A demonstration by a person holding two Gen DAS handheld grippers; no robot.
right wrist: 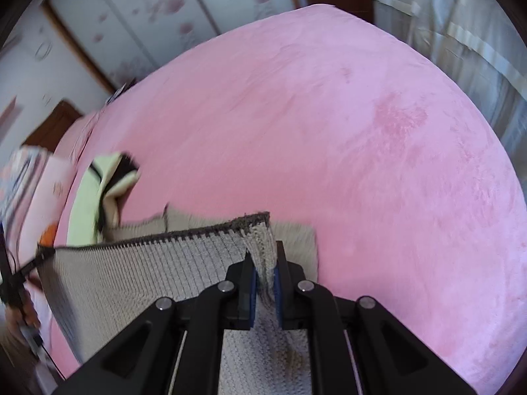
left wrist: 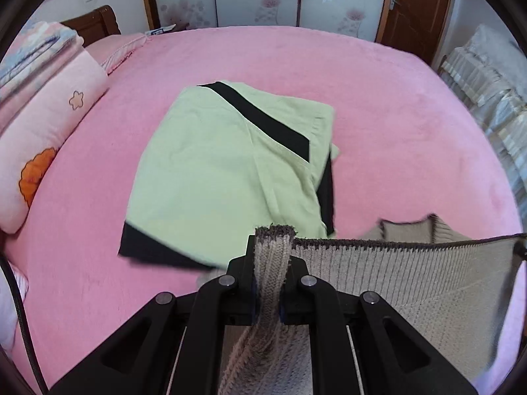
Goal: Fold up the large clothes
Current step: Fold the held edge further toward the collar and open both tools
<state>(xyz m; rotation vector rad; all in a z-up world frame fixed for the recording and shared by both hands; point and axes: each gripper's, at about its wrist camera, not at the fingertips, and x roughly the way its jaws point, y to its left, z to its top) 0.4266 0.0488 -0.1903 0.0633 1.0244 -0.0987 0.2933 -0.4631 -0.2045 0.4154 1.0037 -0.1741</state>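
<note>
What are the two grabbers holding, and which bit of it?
Both hold one grey knit sweater by its dark-trimmed edge: the left hand-held gripper pinches one corner, the right hand-held gripper the other, the edge stretched between them.

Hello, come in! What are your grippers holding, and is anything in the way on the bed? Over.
Left gripper and right gripper shut on grey knit sweater, edge stretched between. Folded green garment lies ahead on pink bed.

My left black two-finger tool (left wrist: pixel 270 260) points steeply downward, its jaws clamped on a bunched edge of the beige ribbed knit garment (left wrist: pixel 411 270). My right black tool (right wrist: pixel 263 263) angles down likewise, blue-padded jaws pinching the same knit's other corner.
</note>
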